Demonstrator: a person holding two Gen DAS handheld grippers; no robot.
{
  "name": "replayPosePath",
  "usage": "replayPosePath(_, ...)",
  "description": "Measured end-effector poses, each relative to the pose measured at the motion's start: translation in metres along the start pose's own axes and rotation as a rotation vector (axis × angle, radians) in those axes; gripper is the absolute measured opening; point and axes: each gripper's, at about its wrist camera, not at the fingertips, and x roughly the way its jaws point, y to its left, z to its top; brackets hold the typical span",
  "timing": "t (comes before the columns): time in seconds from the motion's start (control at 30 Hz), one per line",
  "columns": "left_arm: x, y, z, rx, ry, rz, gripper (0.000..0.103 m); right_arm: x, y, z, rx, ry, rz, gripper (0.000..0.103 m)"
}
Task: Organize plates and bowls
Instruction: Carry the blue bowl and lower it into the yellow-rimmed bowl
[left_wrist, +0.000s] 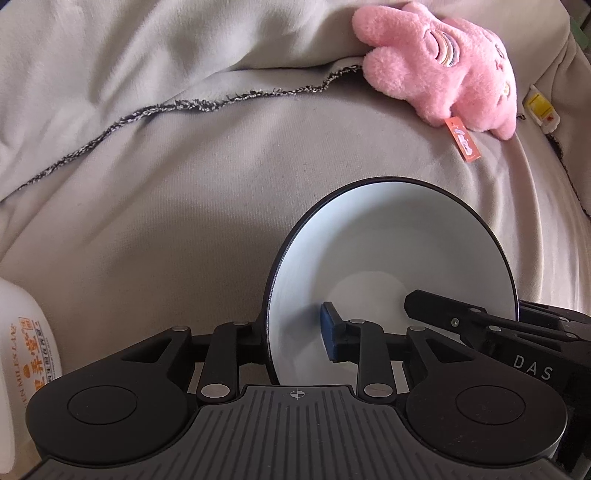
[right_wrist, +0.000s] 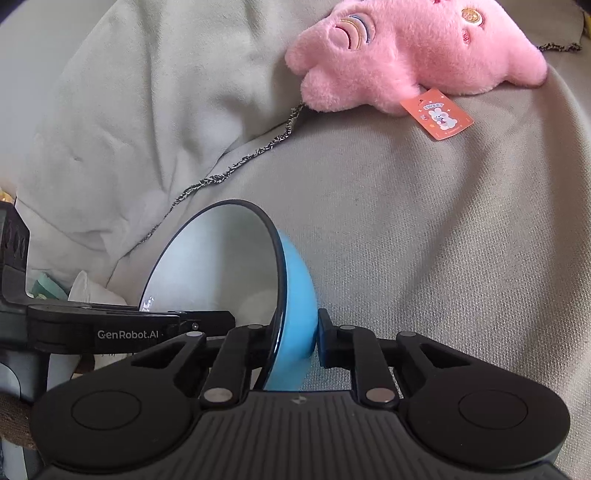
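both grippers clamp one blue-outside, white-inside ceramic bowl (left_wrist: 388, 258) by its dark rim, tipped on edge above a beige blanket (left_wrist: 184, 221) — the left gripper (left_wrist: 295, 332) from one side, the right gripper (right_wrist: 295, 332) from the other. a pink plush toy (right_wrist: 406, 48) lies well beyond.

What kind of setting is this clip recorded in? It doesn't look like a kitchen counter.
Probably a bed or sofa at home, not a kitchen: the bowl is held over a rumpled beige blanket with a fringed edge, and a pink plush toy lies on it.
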Motion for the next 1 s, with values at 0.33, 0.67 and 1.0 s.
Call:
replayPosePath(0.33,-0.003,0.001,-0.004,0.007,-0.045,-0.003,0.030,-0.002,0.006,0.002,-0.018,-0.008,-0.013,0.016)
replayPosePath(0.67,-0.114,-0.024,-0.028,0.061,-0.218,-0.045,0.027,-0.107,0.060,-0.003,-0.141,-0.158,-0.020,0.016)
replayPosePath(1.0,-0.143,-0.029,-0.131,0.019,-0.134,-0.020,0.027,-0.147,0.083,-0.094,-0.222,-0.062,-0.012,0.017)
